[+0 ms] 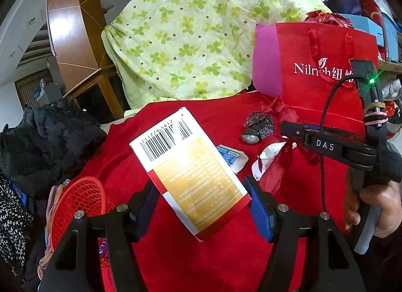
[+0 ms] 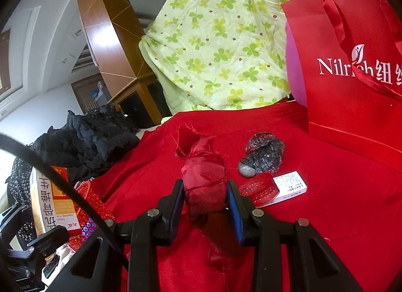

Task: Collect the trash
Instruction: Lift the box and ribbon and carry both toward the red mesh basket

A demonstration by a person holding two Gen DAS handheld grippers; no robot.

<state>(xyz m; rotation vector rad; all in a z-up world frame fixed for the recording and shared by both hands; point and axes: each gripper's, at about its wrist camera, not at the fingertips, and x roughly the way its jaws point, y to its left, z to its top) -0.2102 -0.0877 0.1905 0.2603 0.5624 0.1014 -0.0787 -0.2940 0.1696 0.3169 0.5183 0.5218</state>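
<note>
While the left gripper point(image 1: 201, 206) clamped a carton point(image 1: 191, 168) and the right gripper point(image 2: 204, 204) pinched a red fabric wad point(image 2: 203, 181), both loads wanted dropping into the red bag point(image 2: 351, 85) at two o'clock.

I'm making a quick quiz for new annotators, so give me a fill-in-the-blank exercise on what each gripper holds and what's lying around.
1. The left gripper is shut on a gold and white ____ with a barcode.
2. The right gripper holds a wad of ____ cloth.
3. The paper bag standing at the back is ____.
4. The quilt behind is printed with green ____.

Missing words: box; red; red; clovers
</note>
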